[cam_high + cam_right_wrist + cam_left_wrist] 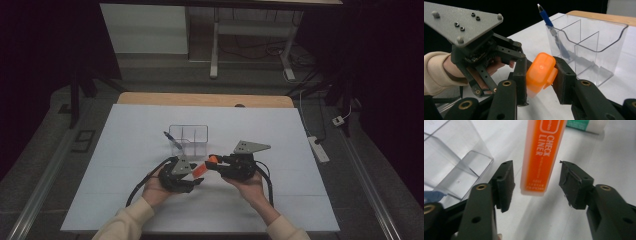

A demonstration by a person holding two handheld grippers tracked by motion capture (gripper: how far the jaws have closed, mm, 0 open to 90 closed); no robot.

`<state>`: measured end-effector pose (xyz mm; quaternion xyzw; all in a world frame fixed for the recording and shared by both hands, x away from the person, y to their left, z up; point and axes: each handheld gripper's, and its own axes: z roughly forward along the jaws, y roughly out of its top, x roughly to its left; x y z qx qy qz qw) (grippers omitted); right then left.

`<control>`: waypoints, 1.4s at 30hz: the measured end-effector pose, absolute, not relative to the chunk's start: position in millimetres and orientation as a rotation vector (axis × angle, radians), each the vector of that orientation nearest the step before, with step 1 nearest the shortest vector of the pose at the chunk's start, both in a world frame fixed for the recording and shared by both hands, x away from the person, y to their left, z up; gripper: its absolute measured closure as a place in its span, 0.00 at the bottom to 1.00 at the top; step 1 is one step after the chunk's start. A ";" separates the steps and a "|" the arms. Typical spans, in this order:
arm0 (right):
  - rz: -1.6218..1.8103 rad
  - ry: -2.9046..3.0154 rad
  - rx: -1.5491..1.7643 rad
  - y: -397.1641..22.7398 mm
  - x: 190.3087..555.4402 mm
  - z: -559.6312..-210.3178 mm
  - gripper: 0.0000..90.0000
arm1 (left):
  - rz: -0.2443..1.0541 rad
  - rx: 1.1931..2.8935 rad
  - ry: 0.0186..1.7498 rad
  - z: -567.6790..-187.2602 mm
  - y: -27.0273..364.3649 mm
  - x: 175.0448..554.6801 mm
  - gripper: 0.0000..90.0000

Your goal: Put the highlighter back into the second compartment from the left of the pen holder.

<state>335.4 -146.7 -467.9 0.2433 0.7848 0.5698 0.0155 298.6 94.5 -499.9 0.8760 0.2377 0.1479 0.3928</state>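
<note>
An orange highlighter (200, 170) marked "Check Liner" hangs level between my two grippers, just above the white sheet. My right gripper (540, 75) is shut on its capped end (539, 71), with both pads pressed against the orange cap. My left gripper (536, 185) is open around the other end of the highlighter (540, 157), and a gap shows on each side of the barrel. In the high view the left gripper (196, 177) and the right gripper (214, 162) face each other near the table's front centre.
A clear divided organiser (189, 137) stands just behind the grippers, with a blue pen (549, 22) upright in its left compartment. A green-and-white tube (584, 125) lies on the sheet past the highlighter. The white sheet (125, 150) covers most of the table.
</note>
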 end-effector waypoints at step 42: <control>1.795 2.300 0.738 -172.9 337.2 -441.7 0.73 | 0.378 2.093 0.960 -518.9 213.8 245.2 0.38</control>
